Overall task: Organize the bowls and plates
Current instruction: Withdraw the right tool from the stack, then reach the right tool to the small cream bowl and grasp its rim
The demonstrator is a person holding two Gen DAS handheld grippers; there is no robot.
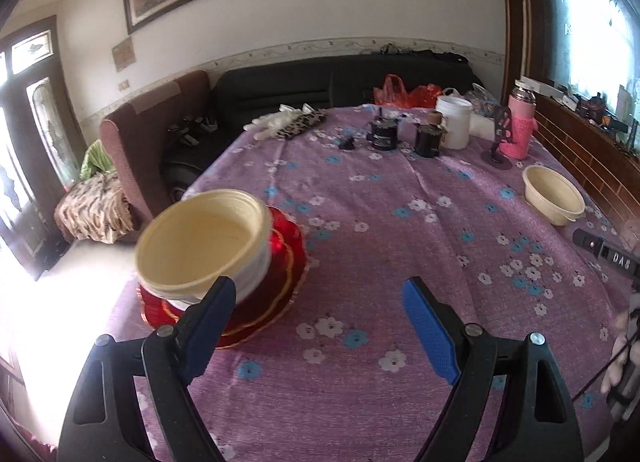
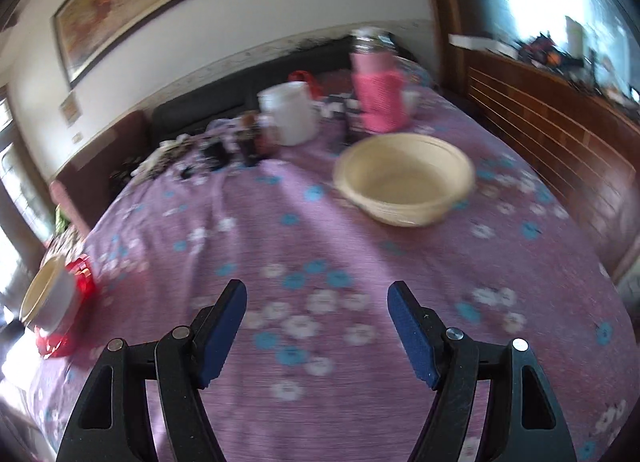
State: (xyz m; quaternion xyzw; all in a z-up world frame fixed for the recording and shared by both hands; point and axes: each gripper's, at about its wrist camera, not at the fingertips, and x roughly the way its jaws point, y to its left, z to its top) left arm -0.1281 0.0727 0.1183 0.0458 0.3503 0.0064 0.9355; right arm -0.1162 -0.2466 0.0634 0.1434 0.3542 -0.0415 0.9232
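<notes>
"Where are the bowls?"
"A stack of bowls (image 1: 200,246) sits on red plates (image 1: 276,290) at the left, to keep them tidy. One lone bowl (image 2: 404,182) waits far right on the tabletop (image 1: 360,262)."
"And the grippers?"
"The left gripper (image 1: 320,302) and right gripper (image 2: 316,302) are both wide apart, holding nothing."

Daylight floods both fisheye views from the window (image 1: 592,18) at two o'clock and the glass door (image 1: 24,142) at nine o'clock, blowing out those edges, while corners vignette black, straight lines bow, and the right wrist view is smeared throughout by motion blur.
</notes>
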